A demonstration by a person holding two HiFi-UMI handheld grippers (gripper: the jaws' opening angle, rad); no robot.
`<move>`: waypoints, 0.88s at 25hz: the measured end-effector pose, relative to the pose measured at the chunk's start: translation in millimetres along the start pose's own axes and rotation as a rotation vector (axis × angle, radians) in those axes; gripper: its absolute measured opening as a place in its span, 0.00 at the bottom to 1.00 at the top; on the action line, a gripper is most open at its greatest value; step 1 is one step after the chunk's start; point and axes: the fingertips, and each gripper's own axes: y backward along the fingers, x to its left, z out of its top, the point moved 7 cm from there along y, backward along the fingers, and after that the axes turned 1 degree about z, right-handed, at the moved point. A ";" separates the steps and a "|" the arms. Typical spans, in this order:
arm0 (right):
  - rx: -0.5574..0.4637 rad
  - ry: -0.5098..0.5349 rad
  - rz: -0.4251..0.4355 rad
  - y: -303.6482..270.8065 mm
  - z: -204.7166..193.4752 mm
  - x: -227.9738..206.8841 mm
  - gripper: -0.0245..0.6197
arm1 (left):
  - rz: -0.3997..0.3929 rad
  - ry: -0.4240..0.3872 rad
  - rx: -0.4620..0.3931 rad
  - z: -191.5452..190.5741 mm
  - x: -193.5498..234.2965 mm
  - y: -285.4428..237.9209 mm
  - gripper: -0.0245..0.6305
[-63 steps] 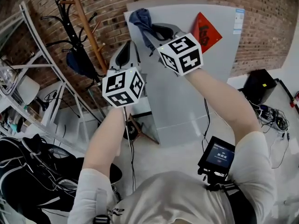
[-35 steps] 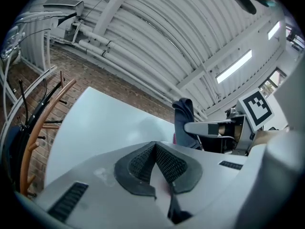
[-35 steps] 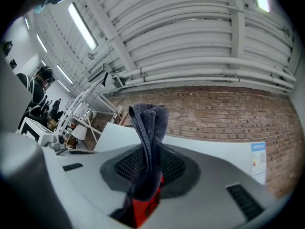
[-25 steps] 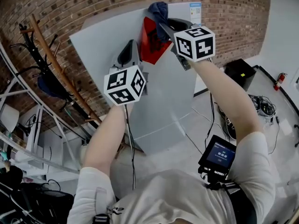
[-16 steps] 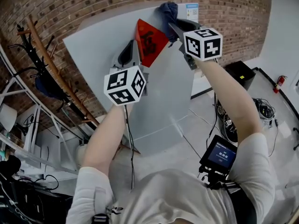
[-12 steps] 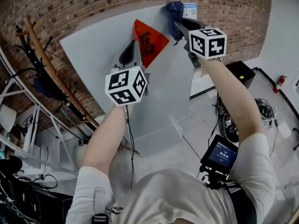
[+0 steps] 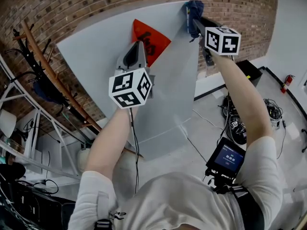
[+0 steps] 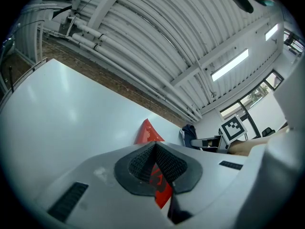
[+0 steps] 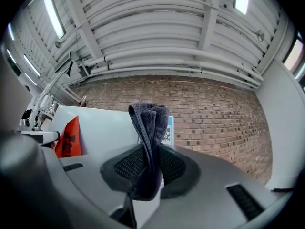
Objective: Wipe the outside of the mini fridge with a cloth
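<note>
Right hand-held gripper [image 9: 145,173]: jaws clamped on a folded blue-grey cloth [image 9: 150,123]. I see the cloth raised at the top right corner of the white mini fridge [image 7: 96,47], beside its small printed label [image 9: 167,130]. Left hand-held gripper [image 8: 155,149]: jaws closed tip to tip, nothing between them, held before the fridge front near the red diamond sticker [image 7: 149,36]. Brick wall [image 7: 72,4] behind.
</note>
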 end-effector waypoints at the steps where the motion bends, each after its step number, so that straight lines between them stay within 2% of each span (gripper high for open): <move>1: 0.001 0.002 -0.003 1.1 0.5 2.6 0.17 | 0.001 0.001 0.000 0.6 1.0 1.9 0.04; 4: -0.005 0.003 0.013 7.1 3.4 21.6 0.17 | 0.007 -0.002 0.000 2.5 5.5 11.7 0.04; 8: -0.028 -0.009 0.093 18.6 6.0 68.3 0.17 | 0.027 -0.003 0.013 2.8 15.7 33.6 0.04; 16: -0.015 0.015 0.303 30.4 2.4 200.4 0.17 | 0.120 -0.002 0.052 11.3 60.6 91.5 0.04; 22: 0.038 0.010 0.447 19.0 -28.9 304.5 0.17 | 0.216 -0.042 0.086 13.7 104.8 150.5 0.04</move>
